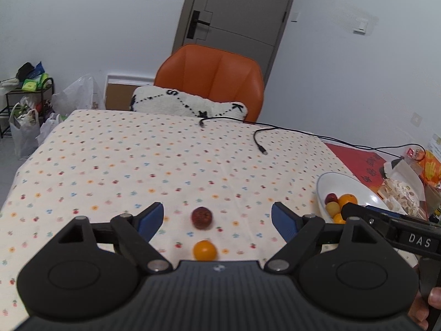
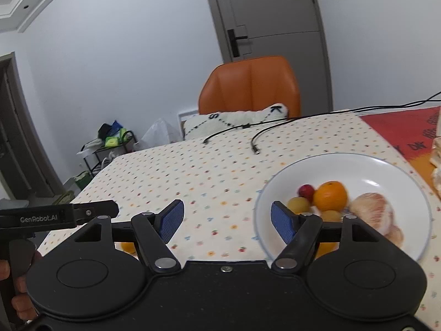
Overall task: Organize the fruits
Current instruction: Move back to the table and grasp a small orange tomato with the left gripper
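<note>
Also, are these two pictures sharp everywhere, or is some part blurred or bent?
Left wrist view: the door leans and bends from fisheye distortion; the dark red fruit looks slightly soft. Right wrist view: the fruits in the white bowl, such as the orange, are motion-blurred; the tablecloth farther away stays sharper.

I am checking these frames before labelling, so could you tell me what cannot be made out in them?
- Right wrist view: fruit at the near side of the white bowl is hidden behind the right gripper.
- Right wrist view: a small orange fruit on the tablecloth is partly covered by the gripper's linkage.
- Left wrist view: the bowl's right side is hidden by the right gripper's body.
</note>
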Available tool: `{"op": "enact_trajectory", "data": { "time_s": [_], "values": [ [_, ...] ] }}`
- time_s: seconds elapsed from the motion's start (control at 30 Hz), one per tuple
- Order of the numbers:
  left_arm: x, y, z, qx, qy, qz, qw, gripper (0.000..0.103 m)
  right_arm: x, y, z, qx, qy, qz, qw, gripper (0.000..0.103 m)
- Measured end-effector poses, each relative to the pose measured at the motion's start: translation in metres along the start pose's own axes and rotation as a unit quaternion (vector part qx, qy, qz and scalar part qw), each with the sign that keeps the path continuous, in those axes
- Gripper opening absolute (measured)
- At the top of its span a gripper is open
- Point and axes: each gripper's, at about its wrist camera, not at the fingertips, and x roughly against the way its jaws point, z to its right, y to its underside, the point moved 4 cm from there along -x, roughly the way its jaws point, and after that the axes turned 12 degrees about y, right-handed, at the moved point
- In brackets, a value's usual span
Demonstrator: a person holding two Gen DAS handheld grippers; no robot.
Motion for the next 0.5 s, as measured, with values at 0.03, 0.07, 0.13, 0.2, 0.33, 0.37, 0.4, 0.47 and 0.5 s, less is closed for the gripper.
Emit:
{"op": "enact_trajectory", "data": {
  "time_s": [0.03,0.07,0.13,0.2,0.33,0.37,0.4,0.47,0.5],
  "values": [
    [0.001,0.0,-0.003,0.002,-0.001,0.0,1.0,0.084,-0.001,0.001,-0.003,0.002,-0.003,-0.001,1.0,0.07],
    [0.002,0.001,-0.006,0.004,-0.001,0.0,1.0,0.084,-0.002,0.001,-0.007,0.004,-0.006,-0.003,1.0,0.07],
    [0.003,0.002,-0.011,0.007,-0.002,0.0,1.0,0.084,-0.004,0.003,-0.014,0.009,-0.011,-0.007,1.0,0.07],
    [0.003,0.004,-0.015,0.01,-0.002,-0.002,0.9999,0.084,-0.007,0.004,-0.02,0.013,-0.016,-0.01,1.0,0.07],
    [0.0,0.009,-0.019,0.01,0.001,-0.008,0.9999,0.083,-0.011,0.006,-0.028,0.019,-0.02,-0.016,0.999,0.07],
    [-0.002,0.011,-0.019,0.011,0.003,-0.011,0.9999,0.083,-0.012,0.007,-0.029,0.02,-0.021,-0.018,0.999,0.07],
    [-0.003,0.012,-0.02,0.012,0.004,-0.013,0.9998,0.081,-0.013,0.007,-0.03,0.021,-0.021,-0.019,0.999,0.07],
    [-0.005,0.016,-0.021,0.014,0.008,-0.015,0.9998,0.078,-0.014,0.008,-0.032,0.022,-0.022,-0.021,0.999,0.07],
    [-0.005,0.017,-0.021,0.012,0.011,-0.017,0.9997,0.075,-0.015,0.009,-0.033,0.023,-0.022,-0.023,0.999,0.07]
  ]
}}
